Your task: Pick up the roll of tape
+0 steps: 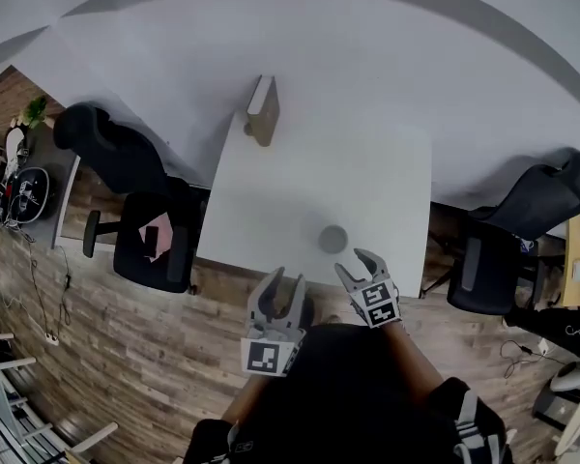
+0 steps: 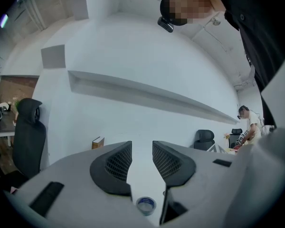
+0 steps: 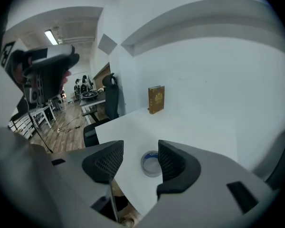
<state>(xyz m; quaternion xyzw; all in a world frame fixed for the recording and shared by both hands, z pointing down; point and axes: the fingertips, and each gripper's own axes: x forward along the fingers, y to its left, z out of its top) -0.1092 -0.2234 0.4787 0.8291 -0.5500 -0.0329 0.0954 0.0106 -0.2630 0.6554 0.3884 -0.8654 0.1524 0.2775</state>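
Note:
The roll of tape (image 1: pixel 333 238), grey with a blue inner ring, lies flat on the white table (image 1: pixel 367 172) near its front edge. My right gripper (image 1: pixel 356 261) hovers just short of it at the table's edge, jaws open. In the right gripper view the roll of tape (image 3: pixel 149 163) shows on the tabletop beyond the right gripper (image 3: pixel 141 148), partly hidden by one finger and untouched. My left gripper (image 1: pixel 280 280) is open too, off the front edge to the left. The left gripper (image 2: pixel 141 146) holds nothing, and the roll of tape (image 2: pixel 146 205) shows low between its jaws.
A brown book (image 1: pixel 263 111) stands upright at the table's far edge. A black office chair (image 1: pixel 145 220) sits left of the table and another chair (image 1: pixel 522 220) to its right. A white wall rises behind. A person (image 2: pixel 249 122) stands far off.

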